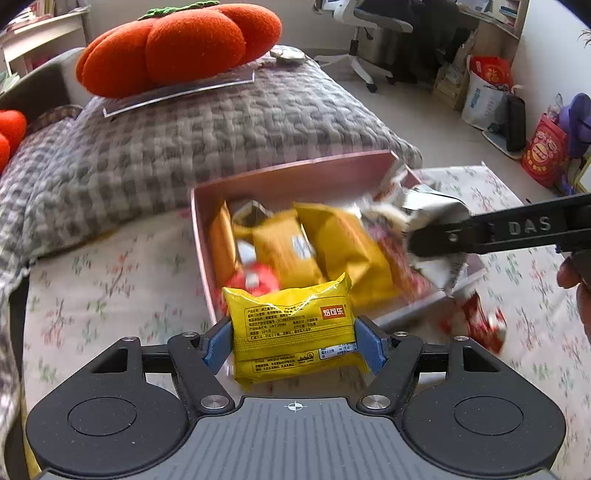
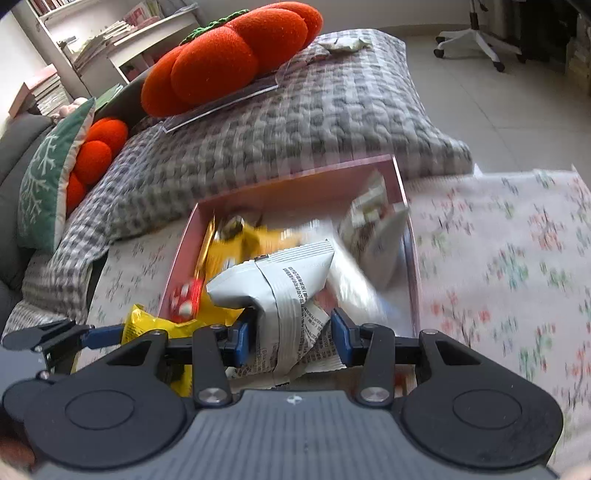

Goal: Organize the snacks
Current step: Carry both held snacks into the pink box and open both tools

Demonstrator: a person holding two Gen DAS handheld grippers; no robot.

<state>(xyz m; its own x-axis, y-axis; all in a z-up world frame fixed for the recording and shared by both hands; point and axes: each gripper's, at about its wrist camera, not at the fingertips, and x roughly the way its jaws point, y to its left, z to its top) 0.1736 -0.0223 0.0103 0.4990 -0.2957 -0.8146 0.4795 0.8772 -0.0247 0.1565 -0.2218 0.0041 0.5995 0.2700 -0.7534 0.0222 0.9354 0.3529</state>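
Right gripper [image 2: 291,341] clamps silver packet [image 2: 284,291] (crumpled) over pink box [image 2: 412,258].

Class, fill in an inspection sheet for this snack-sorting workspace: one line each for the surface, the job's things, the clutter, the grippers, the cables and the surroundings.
Surface: floral sheet on a bed, with a grey checked quilt bunched behind.
Job's things: pink box on the sheet, holding yellow packets and other blurred snacks; a red packet lies outside it.
Clutter: orange plush cushion on the quilt.
Grippers: left gripper shut on a yellow snack packet; right gripper shut on a silver-white packet, over the box.
Cables: nothing seen.
Surroundings: office chair, bags on the floor, bookshelves.
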